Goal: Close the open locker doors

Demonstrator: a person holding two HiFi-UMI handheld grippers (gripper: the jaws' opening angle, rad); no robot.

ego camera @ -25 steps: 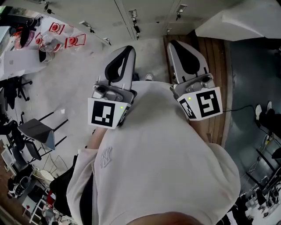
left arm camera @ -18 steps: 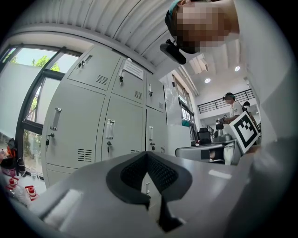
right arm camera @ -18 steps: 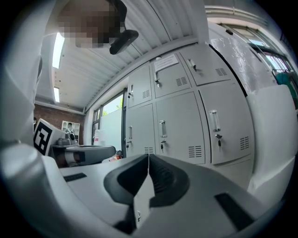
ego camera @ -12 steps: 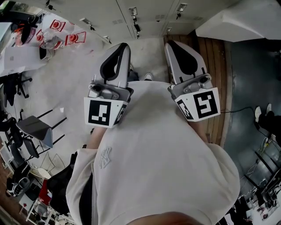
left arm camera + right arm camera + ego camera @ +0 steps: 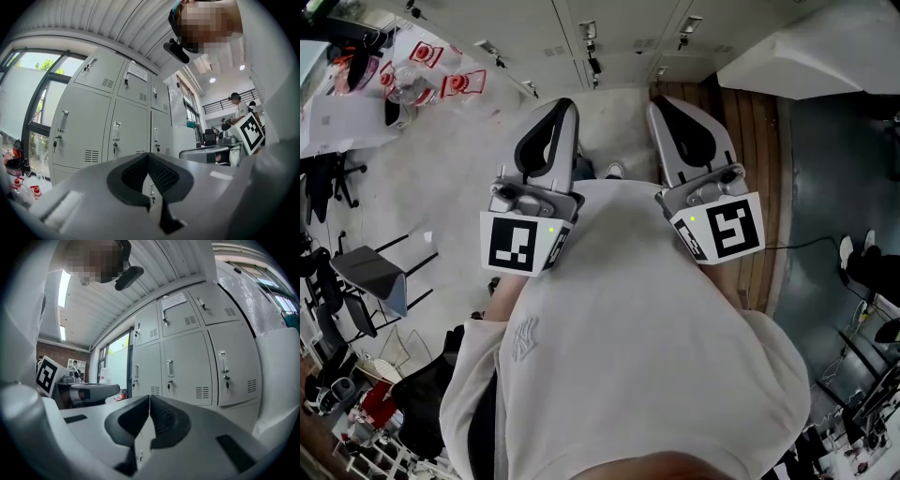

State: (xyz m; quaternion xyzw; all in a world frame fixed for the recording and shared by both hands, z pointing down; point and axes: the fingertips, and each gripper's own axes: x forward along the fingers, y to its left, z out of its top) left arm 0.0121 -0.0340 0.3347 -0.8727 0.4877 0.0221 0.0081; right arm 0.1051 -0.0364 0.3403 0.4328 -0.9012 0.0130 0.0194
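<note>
Head view looks down on a pale concrete floor (image 5: pixel 441 197). A strip of wooden boards (image 5: pixel 755 122) lies to its right, with a darker floor (image 5: pixel 825 169) beyond that. Across the top runs the bank of grey lockers (image 5: pixel 619 33). It stands ahead of both claws and apart from them. In the two gripper views, every locker door (image 5: pixel 79 136) that shows, in the upper and lower rows, lies flush with its neighbours. A large white slab (image 5: pixel 811 47) juts in at the upper right of head view, and I cannot tell what it is.

The person's white shirt (image 5: pixel 628 356) fills the lower middle. Above it the left claw (image 5: pixel 565 103) and the right claw (image 5: pixel 660 103) lie side by side, both pointing toward the lockers. In each gripper view the dark pads are pressed together with nothing between them.

Behind each claw sits its marker cube, the left marker cube (image 5: pixel 520 244) and the right marker cube (image 5: pixel 729 228). At the left edge stands a dark folding chair (image 5: pixel 370 277). Further up, a white surface (image 5: pixel 337 117) lies beside some red-and-white packs (image 5: pixel 459 84).

One upper door bears a paper label (image 5: pixel 137 71). Each lower door has an upright handle (image 5: pixel 116 131), and a key (image 5: pixel 55 143) hangs in one lock.
</note>
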